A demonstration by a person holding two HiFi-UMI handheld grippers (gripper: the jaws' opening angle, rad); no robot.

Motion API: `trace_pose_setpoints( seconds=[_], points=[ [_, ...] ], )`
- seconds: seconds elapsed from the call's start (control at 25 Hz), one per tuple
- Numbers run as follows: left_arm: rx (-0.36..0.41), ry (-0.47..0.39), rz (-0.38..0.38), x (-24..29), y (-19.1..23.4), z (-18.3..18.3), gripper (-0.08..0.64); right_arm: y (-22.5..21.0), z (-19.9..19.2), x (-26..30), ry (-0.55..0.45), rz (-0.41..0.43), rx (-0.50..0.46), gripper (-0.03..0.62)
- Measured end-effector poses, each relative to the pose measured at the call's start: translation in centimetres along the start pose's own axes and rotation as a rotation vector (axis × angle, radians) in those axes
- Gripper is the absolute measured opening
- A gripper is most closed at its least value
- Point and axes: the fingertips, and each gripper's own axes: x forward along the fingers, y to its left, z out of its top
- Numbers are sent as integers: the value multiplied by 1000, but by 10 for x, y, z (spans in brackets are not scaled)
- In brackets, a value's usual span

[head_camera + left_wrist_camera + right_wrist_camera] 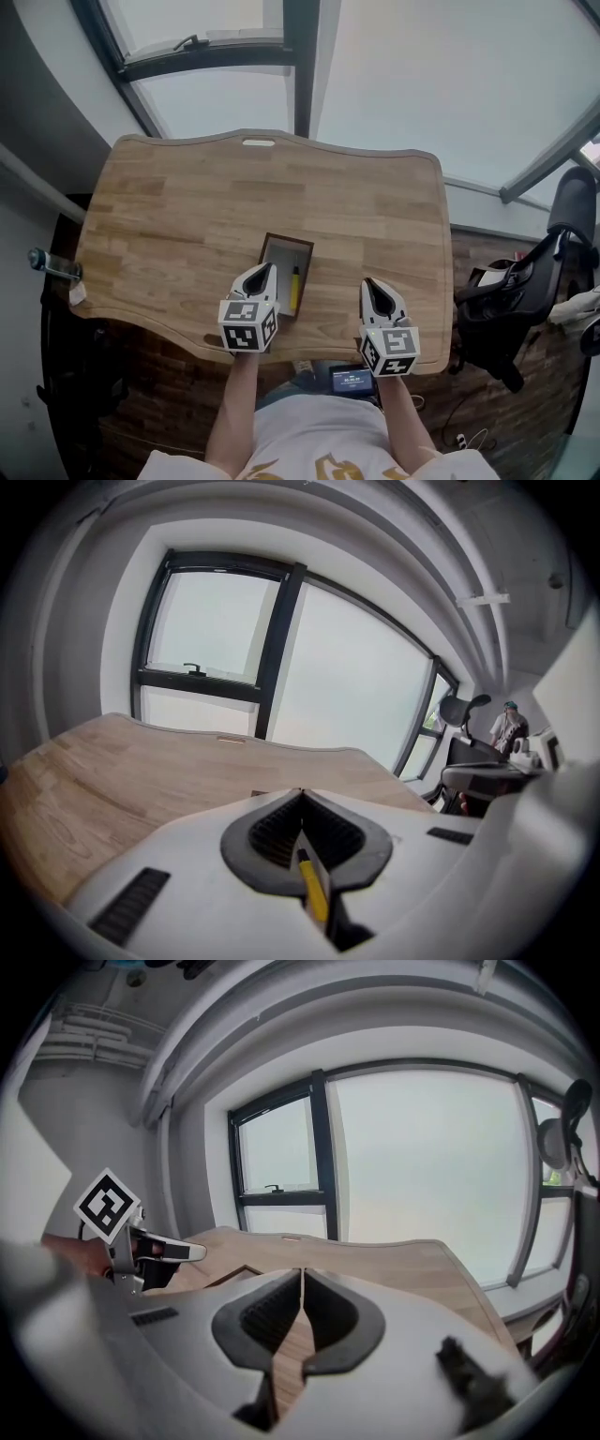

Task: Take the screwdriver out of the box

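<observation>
Near the front edge of the worktop (169,216), at about 6 o'clock from its middle, lies a dark brown open box (287,240). The screwdriver (294,289) is inside this box, flat along the inner wall at the 3 o'clock side. Its long axis runs from 12 to 6 o'clock in the head view, parallel to the long side of the box. The body is bright yellow and slim, and it has a short dark end that points to 12 o'clock, away from the person. Whether this dark end is the tip or a cap, I cannot tell.

The left tool (266,271) hangs over the 7 o'clock part of the box, just beside the screwdriver. Its jaws are closed, with the tips together and nothing between them. In the left gripper view the yellow body shows only through the gap behind the closed tips, lower down. I cannot tell whether this tool touches the box.

The right tool (373,285) is over bare wood at 3 o'clock from the box, well apart from it. Its jaws are also closed and hold nothing; only the wood shows behind them.
</observation>
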Motion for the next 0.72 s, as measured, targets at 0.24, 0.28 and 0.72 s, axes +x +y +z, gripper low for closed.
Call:
trace_pose_setpoints(
  seconds=[0.24,0.28,0.72],
  points=[
    [-5,21,15,13,9,-4,14,6,-8,18,11,33,7,34],
    [-7,23,14,16,9,-3,14,6,-8,21,12,38,5,34],
    [-24,90,9,35,6,-14,14,-5,-11,36,26,58,20,34]
  ],
)
